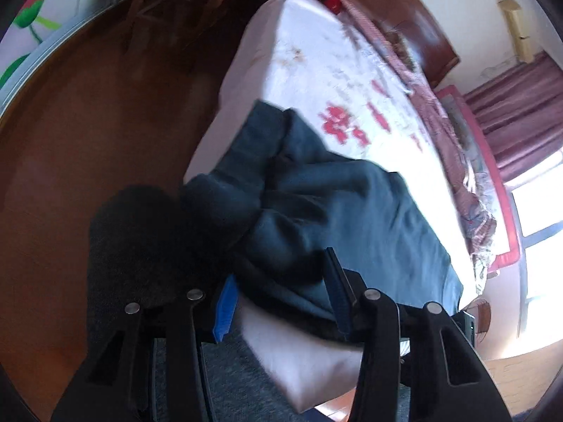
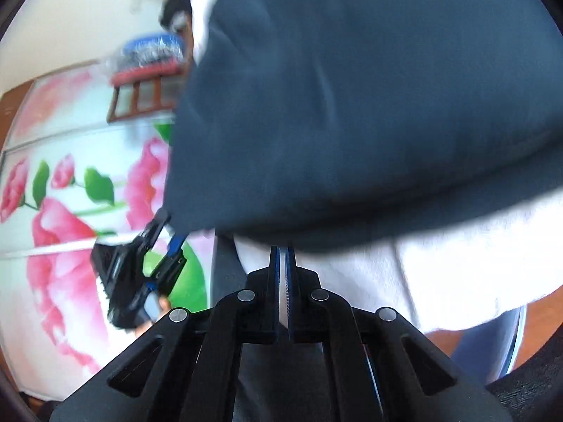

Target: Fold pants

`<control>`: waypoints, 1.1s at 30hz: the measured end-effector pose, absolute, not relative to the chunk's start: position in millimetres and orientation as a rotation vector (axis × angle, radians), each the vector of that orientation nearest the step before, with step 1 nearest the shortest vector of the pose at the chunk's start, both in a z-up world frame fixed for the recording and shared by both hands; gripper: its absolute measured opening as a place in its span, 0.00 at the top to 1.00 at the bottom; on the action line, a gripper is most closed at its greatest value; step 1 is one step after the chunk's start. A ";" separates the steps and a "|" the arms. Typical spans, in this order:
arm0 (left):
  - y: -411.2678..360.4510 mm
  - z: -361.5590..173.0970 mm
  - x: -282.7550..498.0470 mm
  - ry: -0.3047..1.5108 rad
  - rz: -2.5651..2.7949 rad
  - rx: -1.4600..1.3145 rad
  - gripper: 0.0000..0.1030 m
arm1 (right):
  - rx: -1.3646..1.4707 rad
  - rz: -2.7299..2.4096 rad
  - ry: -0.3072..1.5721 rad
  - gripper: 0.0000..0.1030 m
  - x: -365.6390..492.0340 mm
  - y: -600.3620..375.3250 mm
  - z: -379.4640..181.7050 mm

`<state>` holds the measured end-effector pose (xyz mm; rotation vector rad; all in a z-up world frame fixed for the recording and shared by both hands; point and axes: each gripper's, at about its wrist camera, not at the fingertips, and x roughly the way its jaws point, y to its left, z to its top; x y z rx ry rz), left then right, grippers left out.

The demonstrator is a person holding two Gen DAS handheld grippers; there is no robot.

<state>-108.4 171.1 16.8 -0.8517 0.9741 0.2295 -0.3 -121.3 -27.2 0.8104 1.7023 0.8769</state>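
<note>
Landmark: the bed (image 1: 309, 56), covered by a white sheet with red print. All positions below are given relative to it.

Left to right, left wrist view:
- A brown wooden floor (image 1: 88, 133) lies left of the bed. A wooden chair (image 1: 169, 3) stands beyond it, near the bed's far corner.
- The left gripper (image 1: 281, 292) sits at the bed's near corner. Its blue-padded fingers stand apart, with a fold of the pants (image 1: 316, 204) bunched between them. Contact between pads and cloth cannot be confirmed; the frame is blurred.
- The pants, dark blue-grey, lie crumpled on the near end of the bed. One part drapes over the bed's left edge toward the floor; the rest spreads toward the right edge.
- A red-patterned quilt (image 1: 457, 147) runs along the far right side of the bed. Maroon curtains (image 1: 520, 112) hang beyond it.

Left to right, right wrist view:
- A wardrobe panel with pink flowers (image 2: 63, 211) stands left of the bed.
- The left gripper (image 2: 165, 232) appears at the pants' lower left corner, off the bed's side.
- The right gripper (image 2: 283, 260) has its fingers pressed together, nothing visible between the pads. Its tips sit against the white sheet, just below the hem of the pants (image 2: 352, 105), which overhang the bed edge above it.
</note>
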 end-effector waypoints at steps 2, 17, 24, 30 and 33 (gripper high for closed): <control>178.5 19.1 -124.7 1.022 0.320 -0.833 0.55 | 0.736 0.971 1.605 0.97 6.8 -117.2 4.6; 29.9 63.3 -2.6 0.900 -0.285 -0.435 0.30 | 0.181 0.639 1.171 0.74 211.5 -78.1 63.9; -14.3 0.0 7.2 1.181 -0.456 -0.419 0.34 | -0.124 0.605 1.220 0.74 233.2 -49.5 21.6; -39.9 4.4 -8.5 1.268 -0.468 -0.158 0.39 | -0.265 0.472 1.158 0.29 242.6 -41.7 6.4; -28.8 20.9 -13.2 1.279 -0.467 -0.143 0.39 | -0.129 0.502 1.147 0.30 246.2 -62.2 32.2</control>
